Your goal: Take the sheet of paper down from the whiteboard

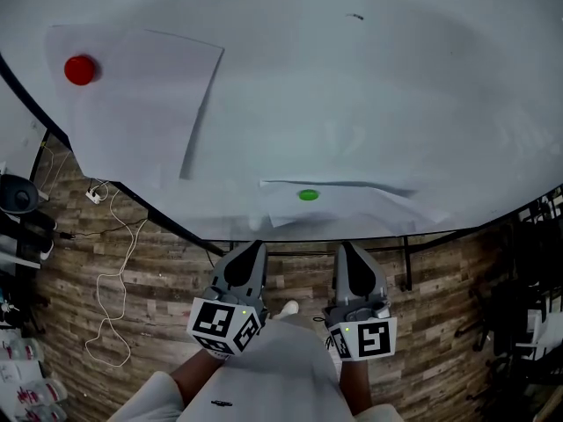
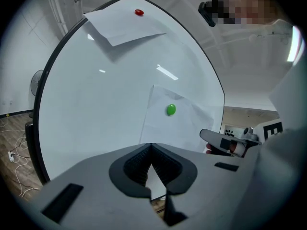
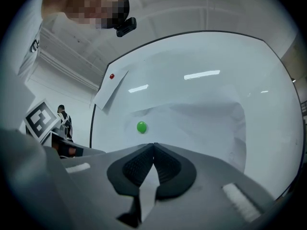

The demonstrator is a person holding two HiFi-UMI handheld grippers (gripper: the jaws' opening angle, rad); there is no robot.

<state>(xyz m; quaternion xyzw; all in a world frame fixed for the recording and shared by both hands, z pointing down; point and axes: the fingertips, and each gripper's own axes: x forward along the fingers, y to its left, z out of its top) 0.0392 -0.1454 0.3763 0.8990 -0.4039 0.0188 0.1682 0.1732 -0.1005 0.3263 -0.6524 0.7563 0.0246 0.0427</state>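
Left gripper [image 1: 254,247] and right gripper [image 1: 346,247] jaws seem clenched on the lower sheet [image 1: 369,203] edge below one green magnet [image 1: 308,195]; one red magnet [image 1: 79,69] pins the upper sheet [image 1: 141,104].

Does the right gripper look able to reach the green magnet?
Probably yes: nothing stands between the right gripper and the green magnet, but its shut jaws would need opening.

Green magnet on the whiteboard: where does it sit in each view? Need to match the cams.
Head view: green magnet low centre, on the lower sheet near the whiteboard's bottom edge.
Left gripper view: centre, slightly right, on that sheet.
Right gripper view: left of centre.
Shared landmark: red magnet on the other sheet.
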